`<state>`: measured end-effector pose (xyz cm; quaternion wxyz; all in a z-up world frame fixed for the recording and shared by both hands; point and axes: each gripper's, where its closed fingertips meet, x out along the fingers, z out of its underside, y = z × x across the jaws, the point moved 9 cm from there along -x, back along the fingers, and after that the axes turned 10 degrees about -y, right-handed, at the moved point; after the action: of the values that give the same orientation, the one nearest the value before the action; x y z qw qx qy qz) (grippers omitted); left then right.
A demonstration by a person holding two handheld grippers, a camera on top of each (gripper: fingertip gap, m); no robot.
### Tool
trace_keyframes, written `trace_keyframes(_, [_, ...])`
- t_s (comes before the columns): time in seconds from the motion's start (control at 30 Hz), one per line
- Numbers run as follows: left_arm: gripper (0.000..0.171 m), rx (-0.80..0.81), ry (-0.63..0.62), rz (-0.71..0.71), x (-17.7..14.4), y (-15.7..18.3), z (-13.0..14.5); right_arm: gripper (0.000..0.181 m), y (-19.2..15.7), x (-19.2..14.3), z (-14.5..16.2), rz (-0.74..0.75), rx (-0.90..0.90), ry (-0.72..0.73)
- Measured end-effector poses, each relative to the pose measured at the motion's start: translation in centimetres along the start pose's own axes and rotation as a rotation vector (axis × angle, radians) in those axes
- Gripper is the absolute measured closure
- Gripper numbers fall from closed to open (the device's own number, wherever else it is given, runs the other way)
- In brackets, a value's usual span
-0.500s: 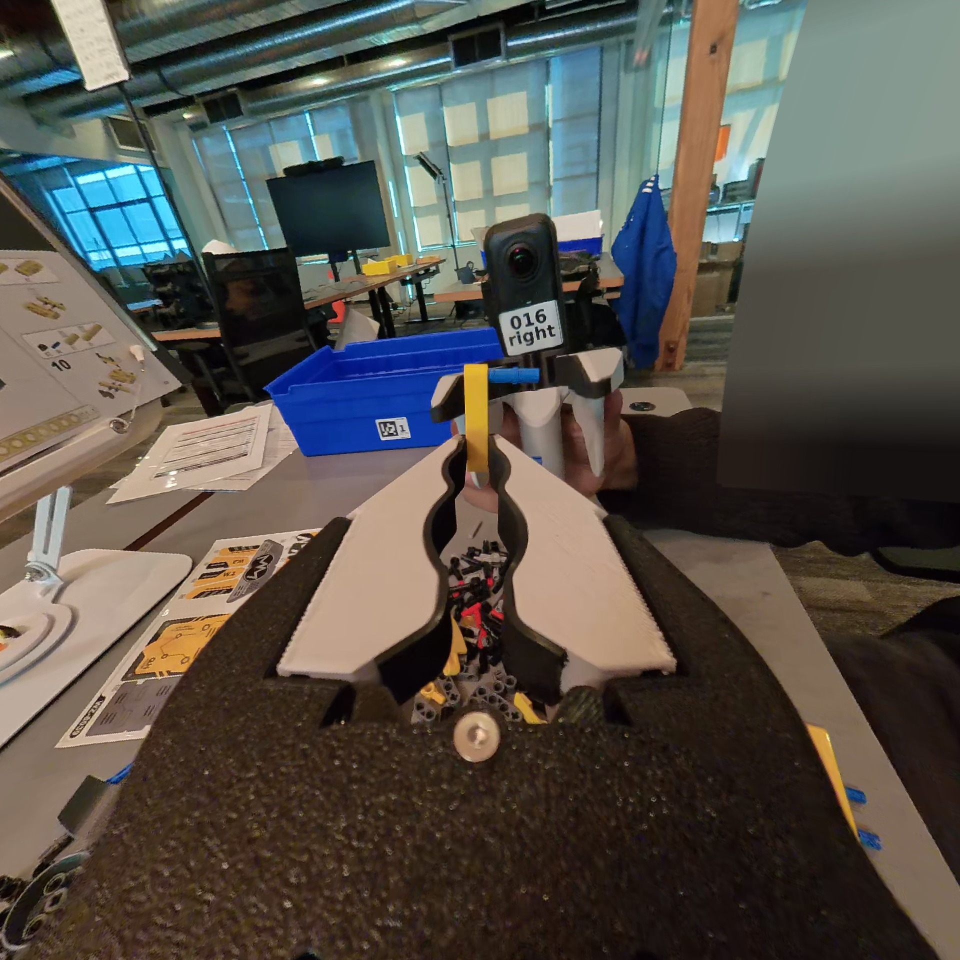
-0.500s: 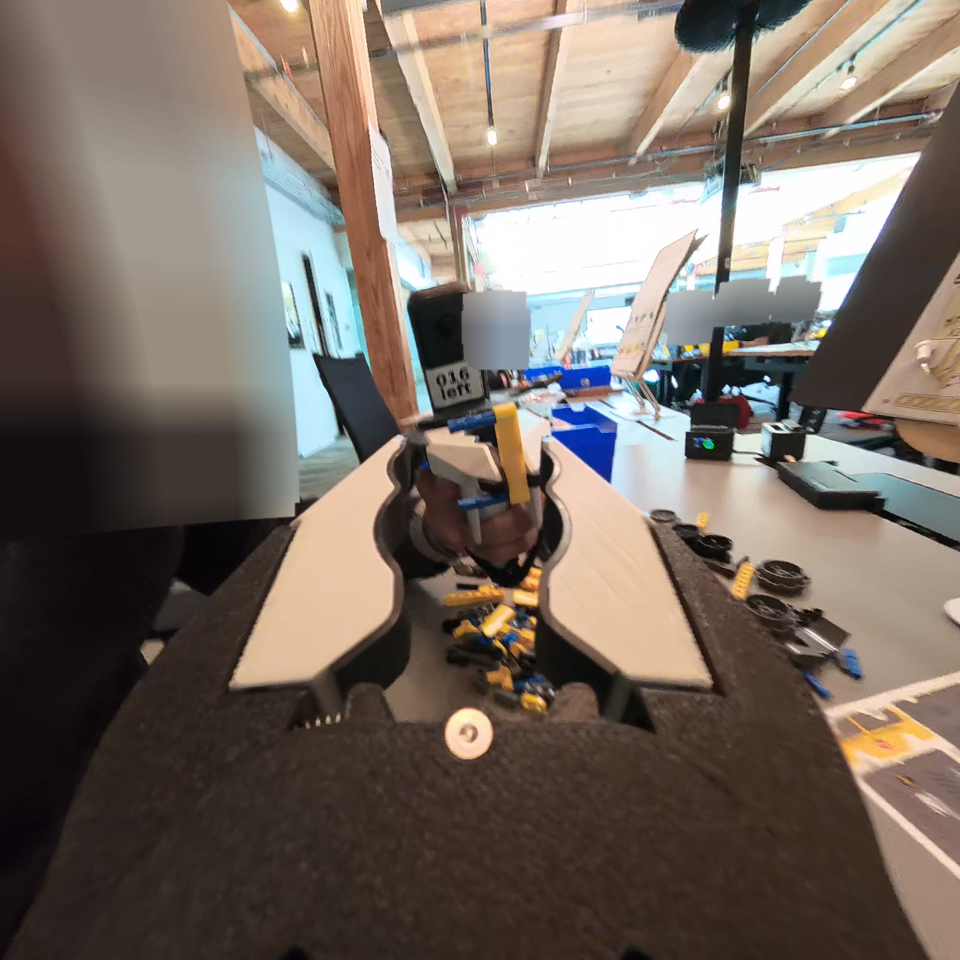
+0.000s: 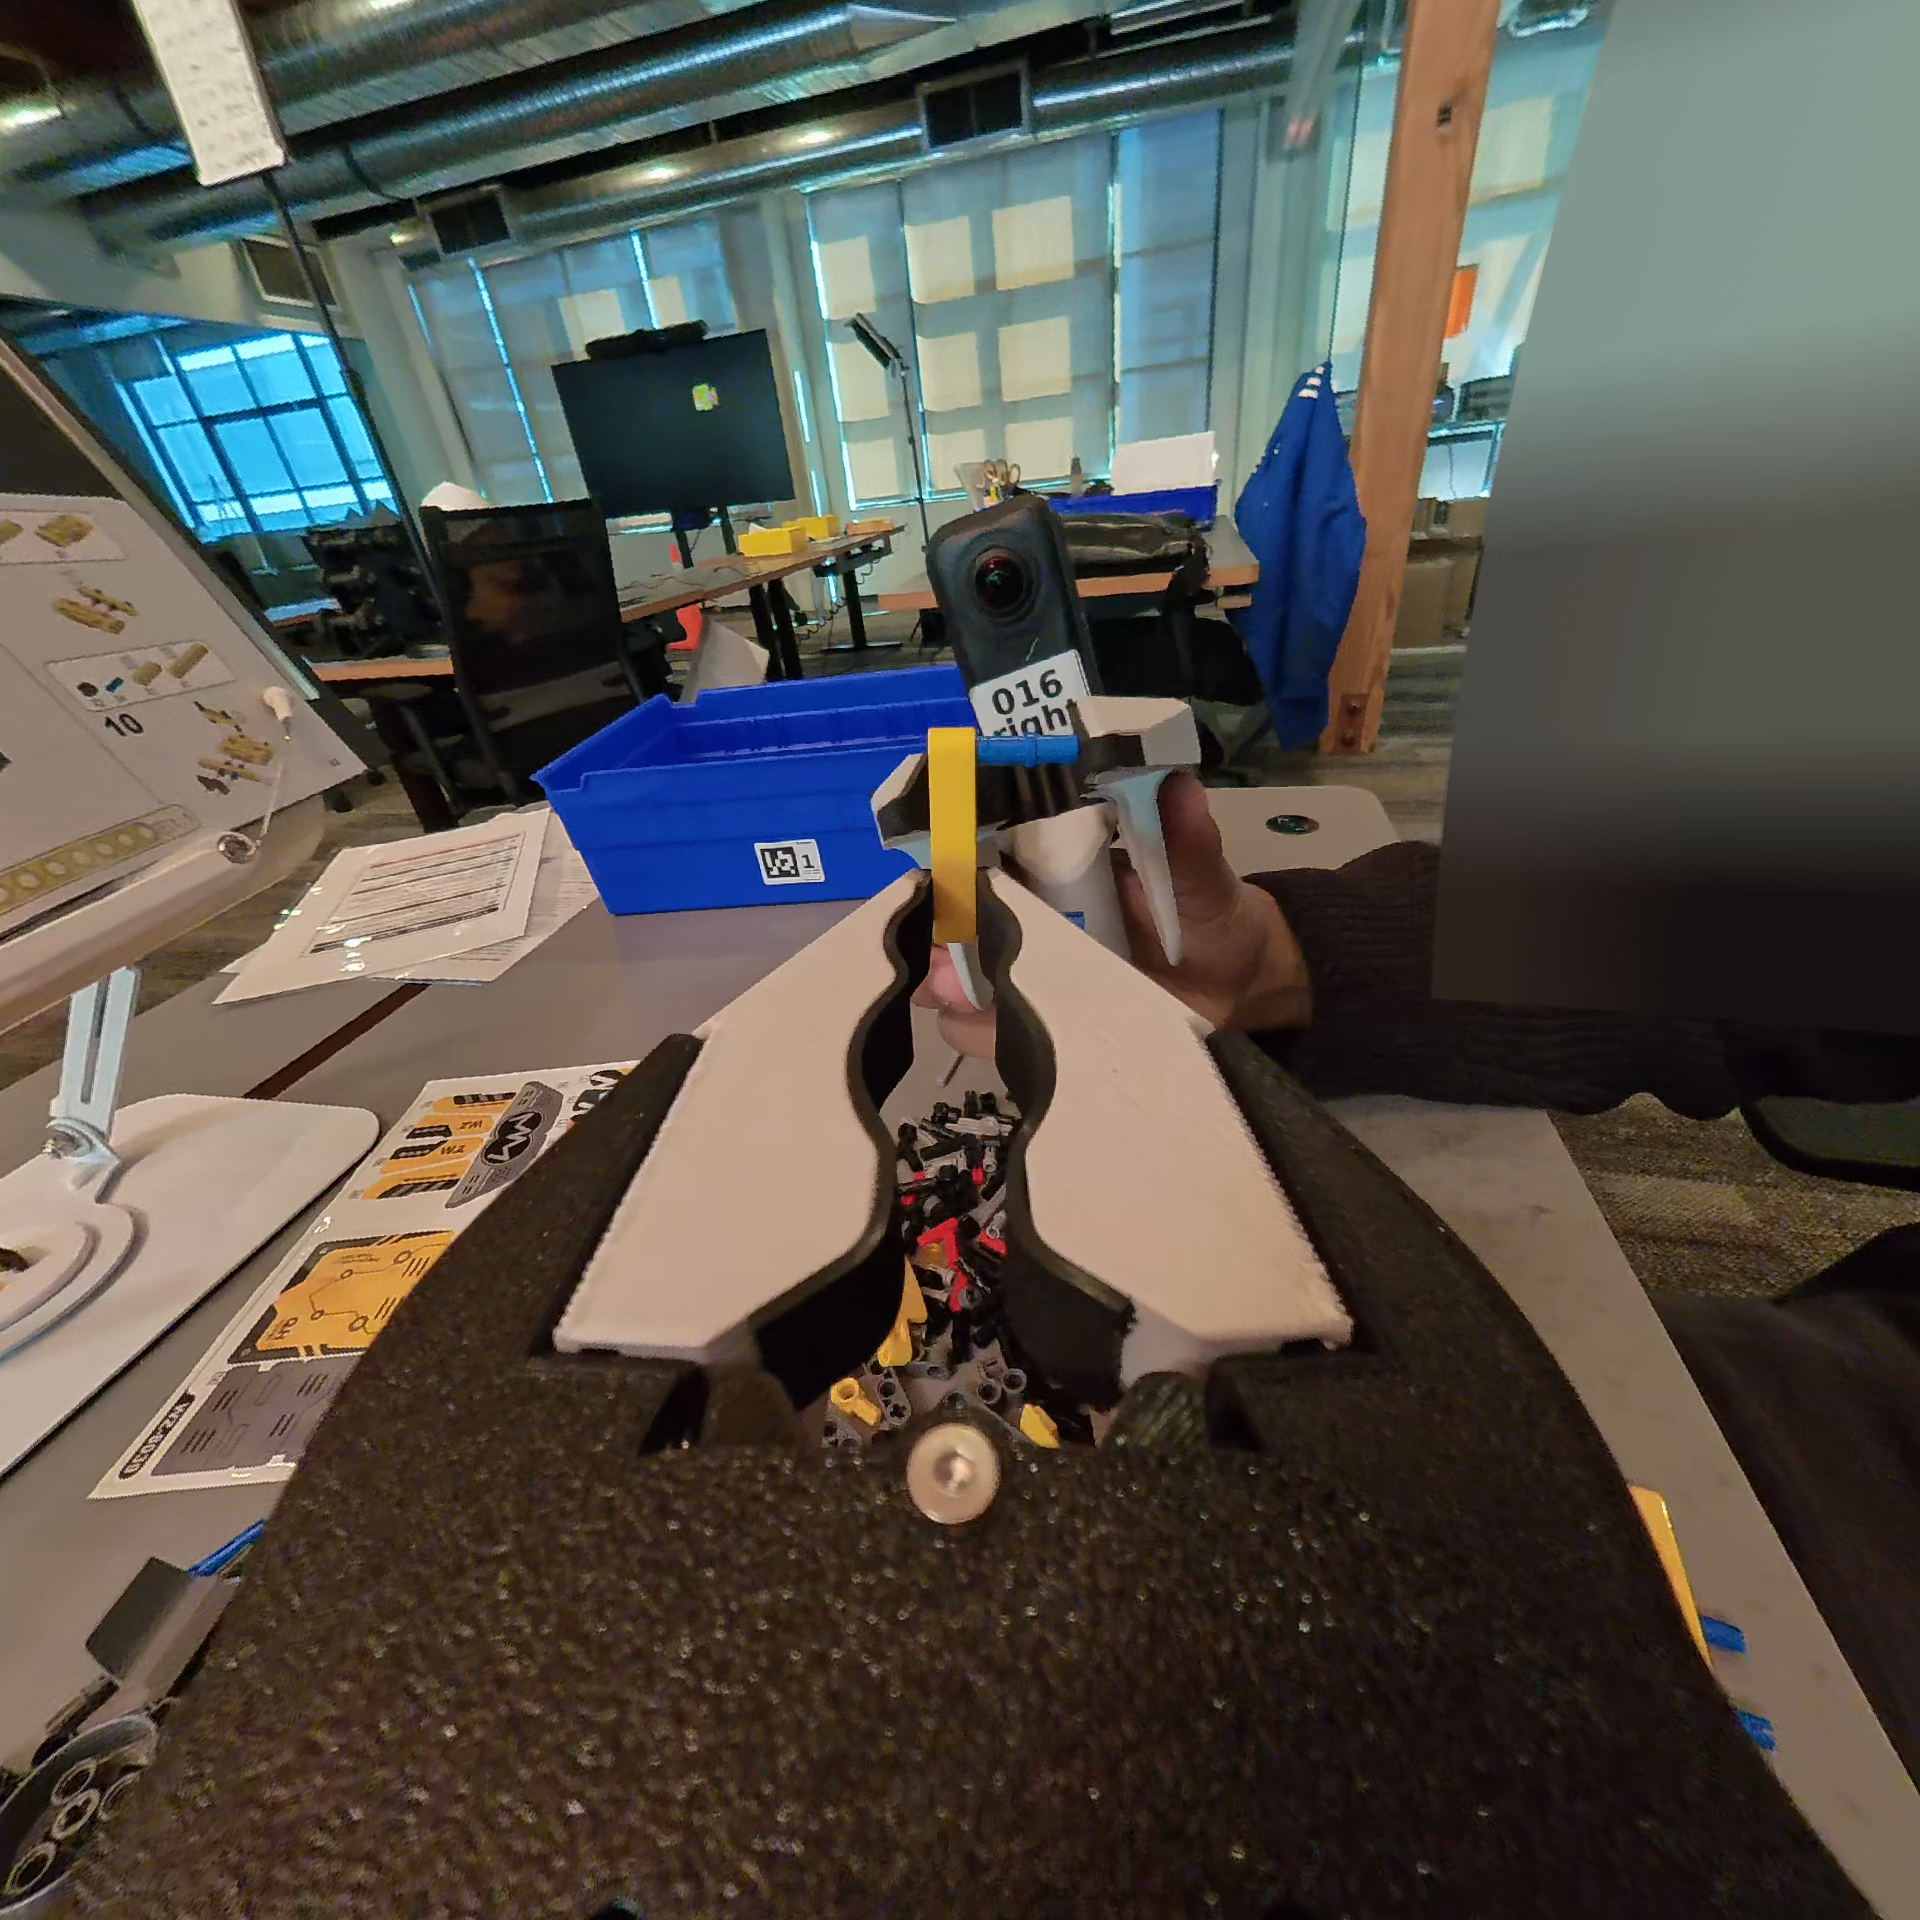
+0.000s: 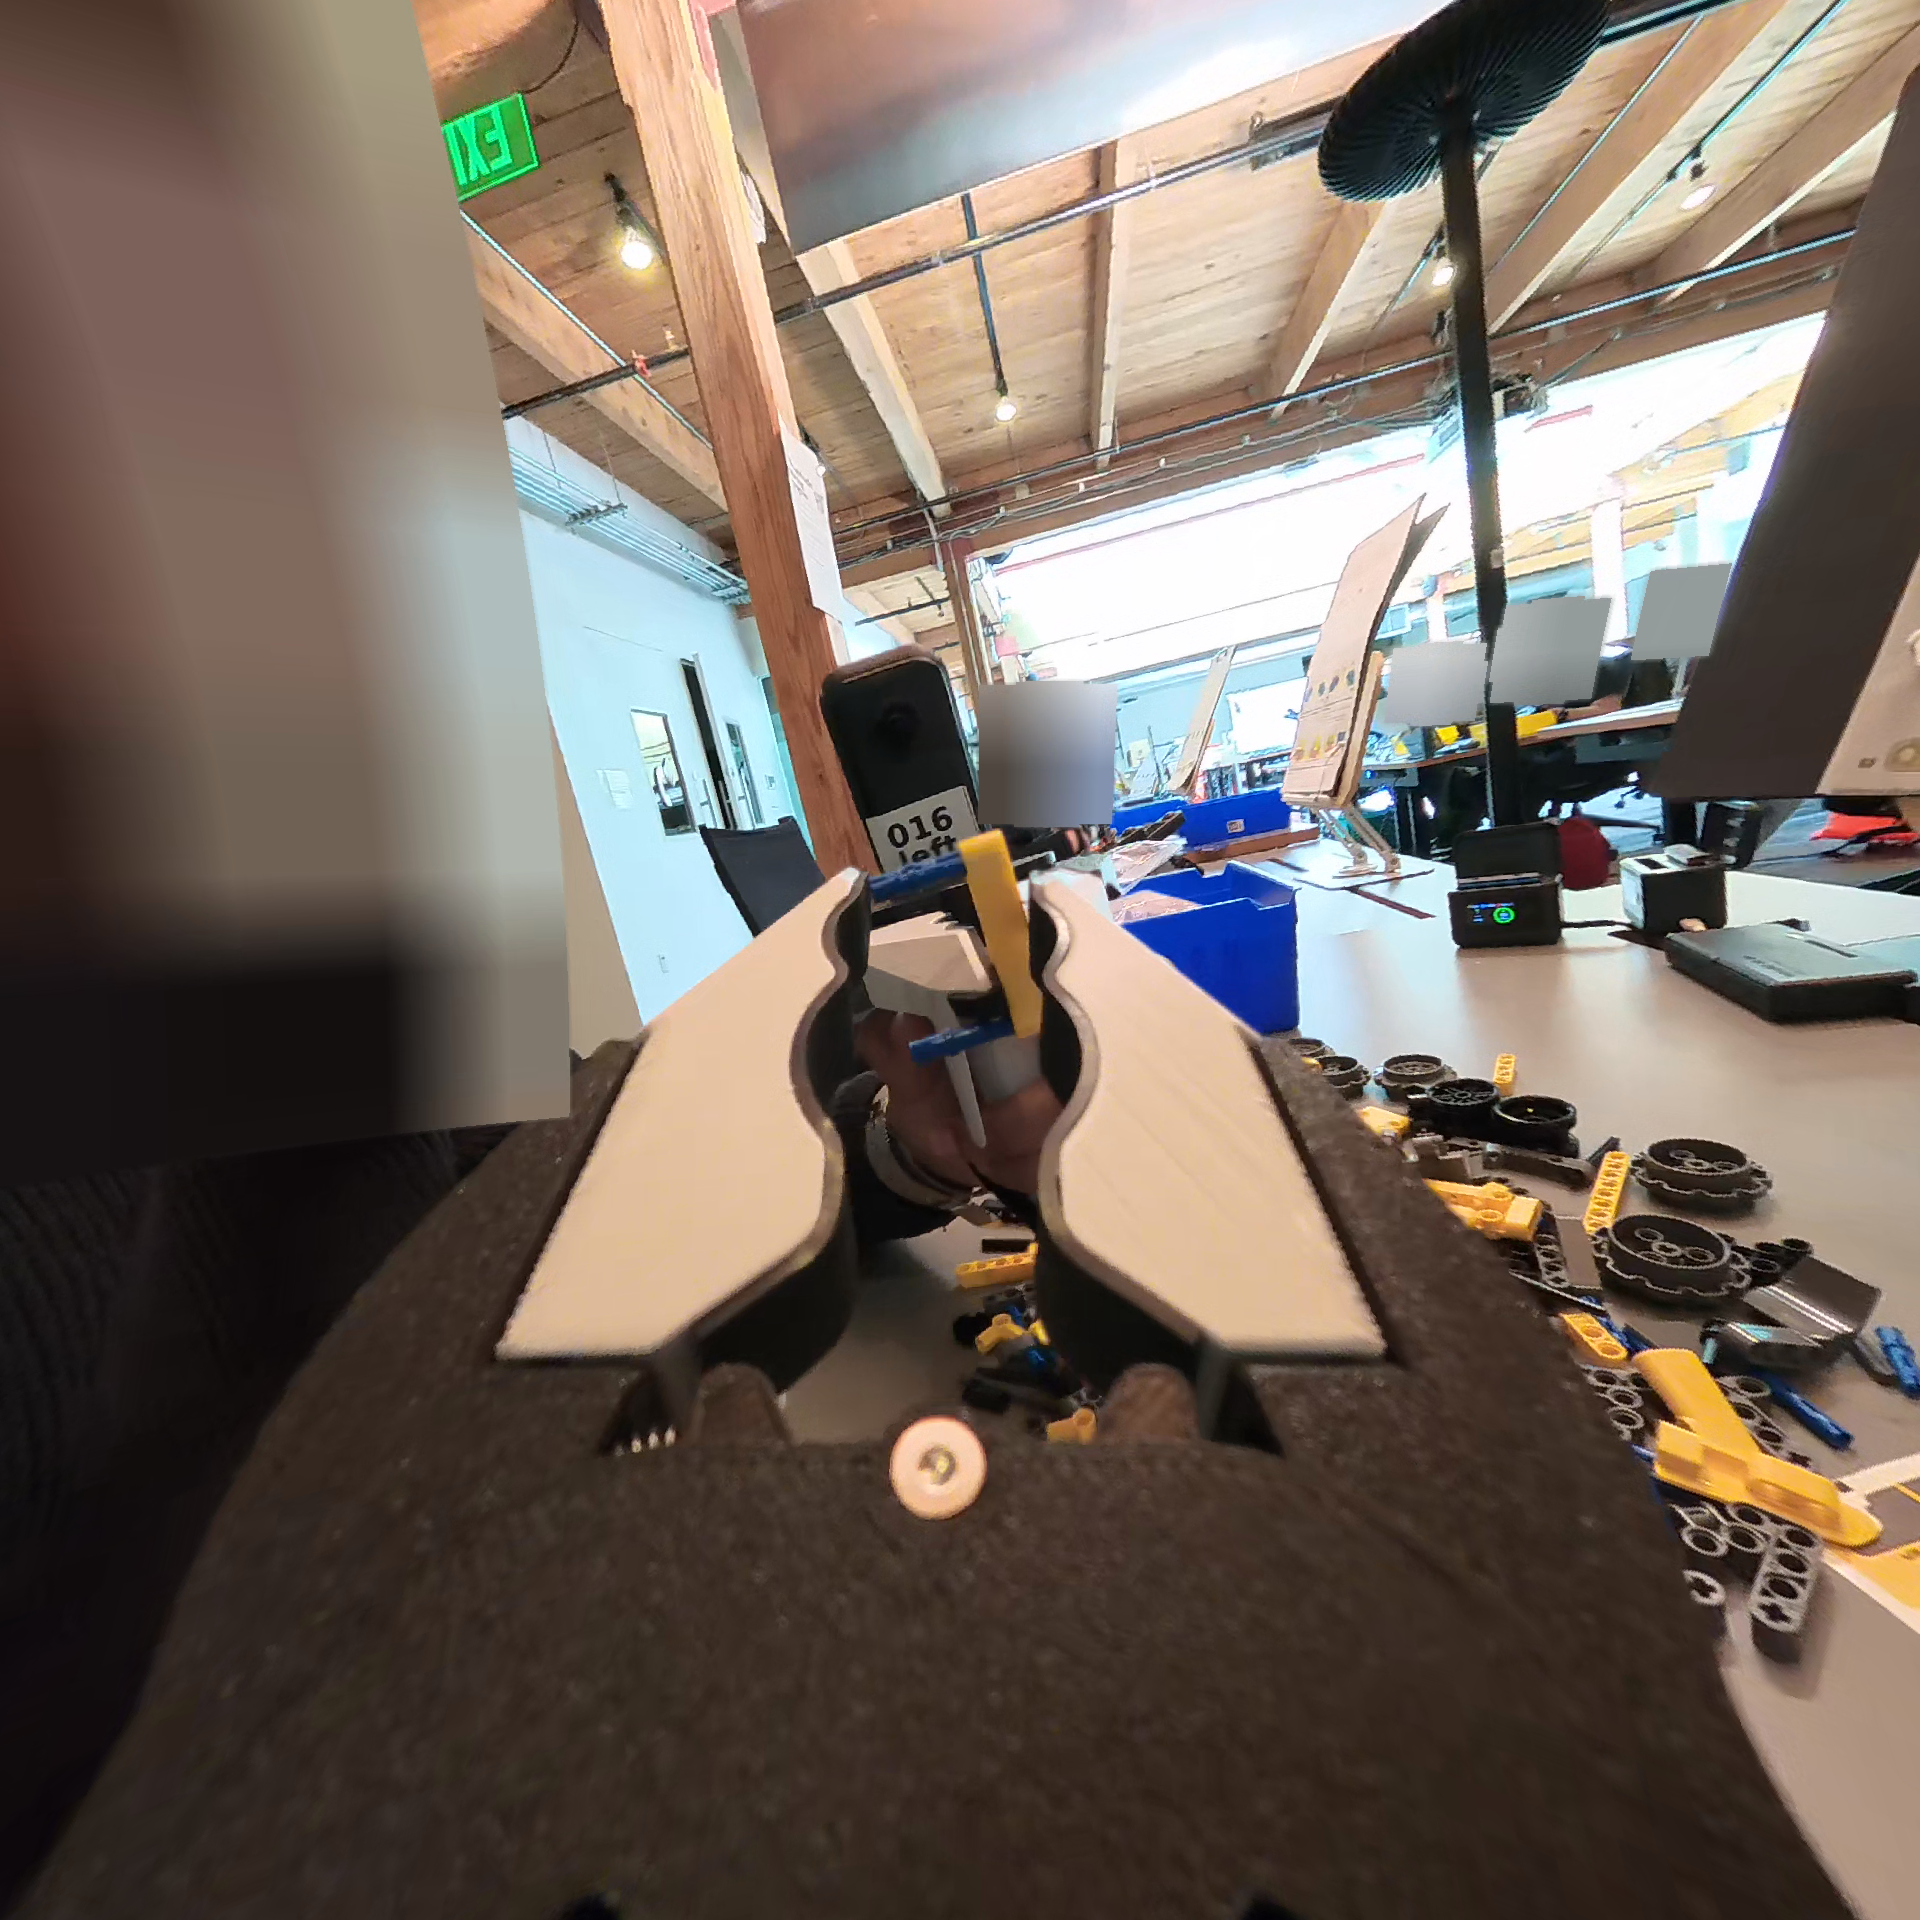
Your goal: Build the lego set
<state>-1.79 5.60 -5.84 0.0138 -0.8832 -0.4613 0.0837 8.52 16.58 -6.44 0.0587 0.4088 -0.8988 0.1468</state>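
Now, left gripper (image 3: 954,914): clenched on the lower end of the upright yellow beam (image 3: 952,821), above the table (image 3: 623,966).
Right gripper (image 4: 951,904): clamped across the blue pin (image 4: 909,885) and the beam's far face.
Change: right jaws stand narrower than half a second ago; pin depth looks alike.
Room: grippers tip to tip; loose parts (image 3: 951,1195) below, blue bin (image 3: 707,821) well beyond.
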Motion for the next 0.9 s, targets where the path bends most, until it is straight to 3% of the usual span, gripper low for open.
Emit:
trace_keyframes(0.43, [0.165,0.023,-0.012,-0.028,0.21,0.26,0.00,0.154,-0.01,-0.24,-0.46,0.033,-0.058,-0.036])
trace_keyframes(0.9, [0.165,-0.043,-0.001,0.035,0.14,-0.08,0.09,0.156,-0.85,0.09,-0.63,0.196,-0.241,-0.112])
